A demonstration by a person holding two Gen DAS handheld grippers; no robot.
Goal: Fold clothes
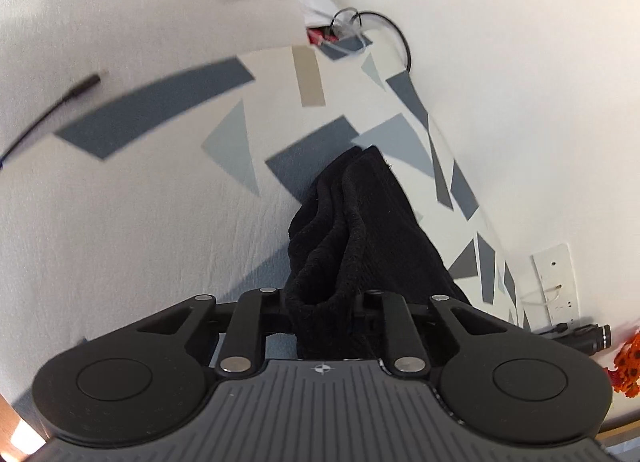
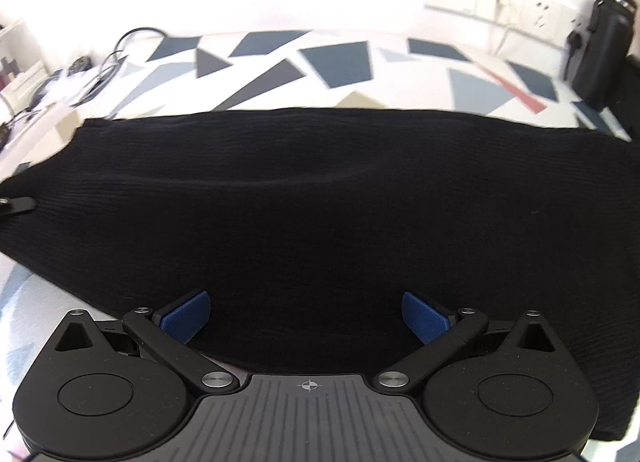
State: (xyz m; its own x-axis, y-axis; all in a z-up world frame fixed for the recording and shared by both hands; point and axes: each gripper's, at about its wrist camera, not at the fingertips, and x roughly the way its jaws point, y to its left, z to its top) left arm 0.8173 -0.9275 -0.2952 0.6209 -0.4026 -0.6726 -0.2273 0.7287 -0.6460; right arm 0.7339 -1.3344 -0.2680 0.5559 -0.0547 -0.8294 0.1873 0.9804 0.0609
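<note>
The black knit garment [image 2: 320, 198] lies spread on the patterned bedsheet [image 2: 340, 58], stretching ahead of the right gripper [image 2: 306, 316], whose blue pads [image 2: 186, 316] stand wide apart above it. The left gripper [image 1: 322, 310] is clamped on a bunched fold of it.

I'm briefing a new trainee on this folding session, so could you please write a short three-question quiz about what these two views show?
1. True or false: the left gripper is clamped on the black garment.
2. Are the right gripper jaws open or shut?
3. What colour are the right gripper's pads: A red, B blue, C green?

Key: 1 true; 2 open, above the garment; 3 B.
</note>
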